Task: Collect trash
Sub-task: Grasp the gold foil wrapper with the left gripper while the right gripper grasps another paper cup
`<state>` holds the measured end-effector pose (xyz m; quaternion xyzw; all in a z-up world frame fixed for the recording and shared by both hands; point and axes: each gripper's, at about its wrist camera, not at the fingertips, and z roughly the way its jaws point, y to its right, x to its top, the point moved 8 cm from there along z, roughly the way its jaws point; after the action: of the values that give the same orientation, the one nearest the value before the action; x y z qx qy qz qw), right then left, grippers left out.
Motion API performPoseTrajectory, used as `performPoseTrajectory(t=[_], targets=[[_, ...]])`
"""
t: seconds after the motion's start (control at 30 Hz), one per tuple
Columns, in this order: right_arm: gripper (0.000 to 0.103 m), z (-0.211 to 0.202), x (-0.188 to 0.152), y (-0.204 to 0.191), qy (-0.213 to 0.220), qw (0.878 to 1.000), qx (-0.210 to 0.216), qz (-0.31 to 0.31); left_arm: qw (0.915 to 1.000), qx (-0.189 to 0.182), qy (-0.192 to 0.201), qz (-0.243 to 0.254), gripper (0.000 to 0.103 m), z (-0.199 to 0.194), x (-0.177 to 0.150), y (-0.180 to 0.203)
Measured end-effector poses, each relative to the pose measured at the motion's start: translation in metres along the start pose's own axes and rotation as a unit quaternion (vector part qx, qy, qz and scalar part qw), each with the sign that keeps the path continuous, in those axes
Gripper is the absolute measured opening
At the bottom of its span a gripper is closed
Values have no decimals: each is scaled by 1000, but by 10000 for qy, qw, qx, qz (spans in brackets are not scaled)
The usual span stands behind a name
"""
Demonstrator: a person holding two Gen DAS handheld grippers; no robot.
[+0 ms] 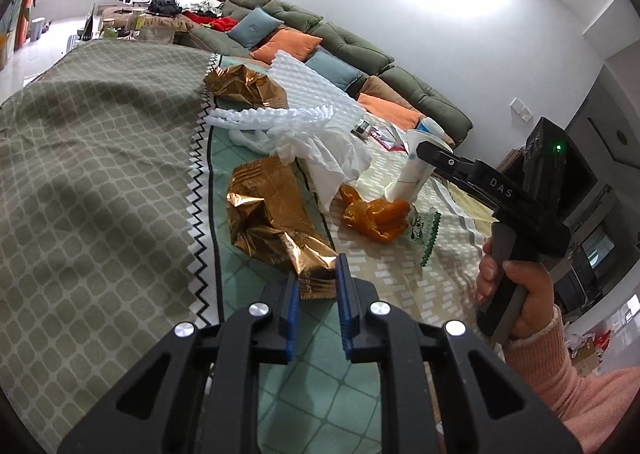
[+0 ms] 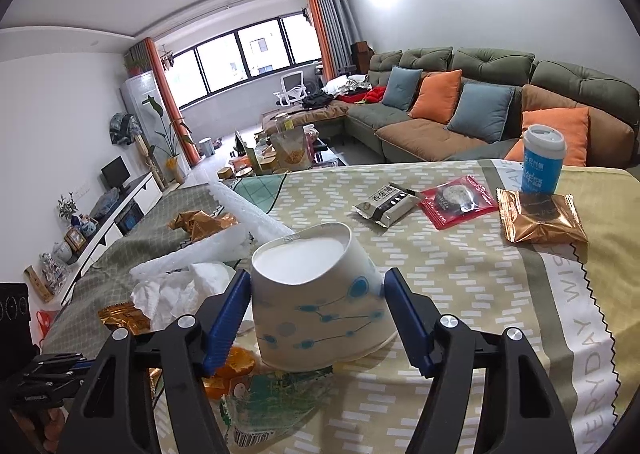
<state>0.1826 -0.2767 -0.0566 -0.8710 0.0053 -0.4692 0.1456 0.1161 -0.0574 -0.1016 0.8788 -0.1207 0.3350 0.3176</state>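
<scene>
Left wrist view: the left gripper (image 1: 318,278) had its blue pads (image 1: 293,300) pinched on the near corner of a crumpled gold foil wrapper (image 1: 272,221). The wrapper lay on the green part of the tablecloth (image 1: 100,173), so a corner was likely the only edge thin enough to bite. Its jaws stood nearly together, closed on the foil.

The paper cup (image 1: 414,169) sat just beyond orange peel (image 1: 376,215), upside down and tilted. The right gripper (image 1: 434,157) reached over it, held by a hand (image 1: 520,294) in a pink sleeve (image 1: 560,374). White tissue (image 1: 320,149) and white foam sheet (image 1: 312,89) lay behind, with a second gold wrapper (image 1: 248,87) further back.

Right wrist view showed what the left could not: the right gripper (image 2: 316,318) straddled the paper cup (image 2: 316,294) with its jaws wide. The left pad (image 2: 226,314) looked at or just beside the cup wall, and the right pad (image 2: 406,314) stood apart from it. So not gripping yet, probably lined up for a squeeze across the cup body.

Only this view showed the far side of the table: a lidded blue cup (image 2: 542,161), a sealed gold snack pack (image 2: 540,219), a red packet (image 2: 458,201) and a grey-black packet (image 2: 386,205). These looked unopened, so maybe not trash.

The left gripper's tip showed only as dark parts at this view's lower left edge; its jaws were not readable there.
</scene>
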Motion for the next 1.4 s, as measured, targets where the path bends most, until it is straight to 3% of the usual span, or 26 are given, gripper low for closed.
performPoseTrajectory(t=[0.27,0.7,1.17,1.4], targets=[[69,-15,8,-14,190,9997,167,-57,9997,143,145,135,14,-17,0,-3],[69,-27,11,-78,276,9950,919,-289,9982,438,365,182,12,-56,-8,-16],[69,-9,-3,-175,-21,9783,1942,-727,9943,888,343,473,12,-84,-22,-28],[68,38,-25,-193,-561,9787,1765,-889,9935,932,430,491,11,-100,-27,-32]])
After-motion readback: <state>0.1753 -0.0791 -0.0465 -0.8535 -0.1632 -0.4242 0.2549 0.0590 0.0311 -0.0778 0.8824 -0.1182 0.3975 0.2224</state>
